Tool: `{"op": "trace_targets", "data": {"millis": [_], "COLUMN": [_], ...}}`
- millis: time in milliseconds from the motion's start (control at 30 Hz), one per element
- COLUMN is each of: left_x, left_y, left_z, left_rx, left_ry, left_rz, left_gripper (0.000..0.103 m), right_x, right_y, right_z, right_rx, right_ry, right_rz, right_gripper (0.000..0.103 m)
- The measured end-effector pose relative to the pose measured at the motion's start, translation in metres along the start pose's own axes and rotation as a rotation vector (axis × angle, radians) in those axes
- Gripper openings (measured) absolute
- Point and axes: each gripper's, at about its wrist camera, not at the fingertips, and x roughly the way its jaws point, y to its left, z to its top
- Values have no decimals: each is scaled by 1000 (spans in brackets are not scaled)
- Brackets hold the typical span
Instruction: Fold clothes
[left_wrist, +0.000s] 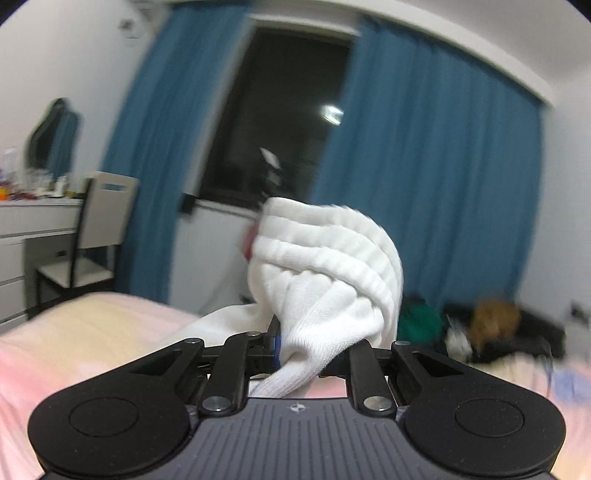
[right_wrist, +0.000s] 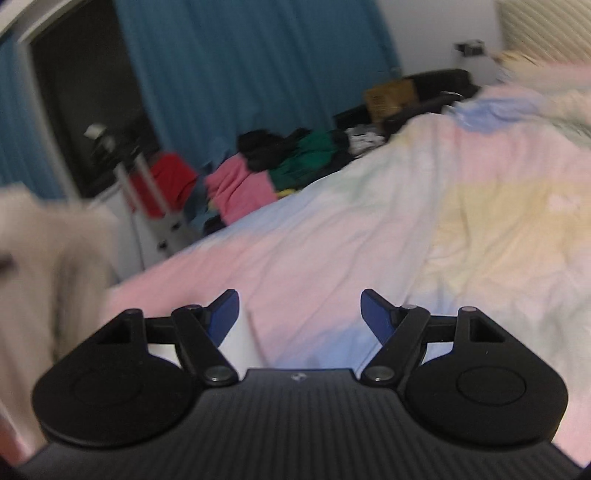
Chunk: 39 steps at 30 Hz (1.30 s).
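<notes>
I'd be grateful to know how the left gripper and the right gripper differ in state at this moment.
The left gripper is shut on a white ribbed garment, while the right gripper stands open and holds nothing. The left gripper's blue pads are mostly buried in cloth; the right gripper's blue pads show fully. Both are black, of the same build, and are above the pastel bedspread.

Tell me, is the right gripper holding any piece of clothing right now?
No, the right gripper is open with nothing between its blue fingertips, only the pastel bedspread beyond them.
</notes>
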Motion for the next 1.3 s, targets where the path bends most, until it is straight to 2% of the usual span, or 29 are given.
{"op": "trace_targets", "data": {"millis": [67,133,200,267,333,367,400,433,467,500,667,733,800,933,1033,1167,1267,1300], "left_x": [12,16,17,20,23,27,31,35,37,38,43,45,46,35,29,10,4,2], "left_y": [-43,-68,-81,-81,-80,-76,-70,-65,-58,-49,-9,8,27,69,96,111,116,117], "left_z": [-20,-54,-76,-81,-84,-83,-81,-79,-77,-76,-69,-67,-60,-53,-54,-62,-67,-67], "left_rx": [55,147,241,281,317,334,351,368,389,410,517,560,585,626,603,535,515,502], "left_ry": [14,39,37,33,29,47,71,94,114,134,235,276,308,306,290,313,321,321], "left_rz": [-35,-50,-48,-54,-61,-60,-58,-56,-63,-70,-109,-124,-139,-128,-103,-88,-64,-59], "left_gripper": [15,15,15,16,22,31,51,62,79,82,93,96,96,100,103,102,102,102], "right_x": [4,9,17,25,32,36,39,42,44,47,55,56,56,57,56,60,60,58], "right_y": [-14,-26,-37,-44,-46,-46,-46,-45,-45,-44,-36,-31,-25,-12,-1,21,37,42], "right_z": [5,7,8,6,3,2,1,0,-2,-4,-15,-21,-27,-41,-51,-62,-65,-64], "right_rx": [61,122,186,254,305,321,337,353,371,391,462,475,481,504,499,430,336,299], "right_ry": [-5,6,38,76,110,125,139,153,169,185,279,317,360,458,502,545,509,476], "right_rz": [1,15,50,97,143,166,188,210,237,266,381,399,411,451,461,448,404,384], "right_gripper": [75,77,77,77,77,77,77,77,77,77,77,77,83,85,86,89,88,82]}}
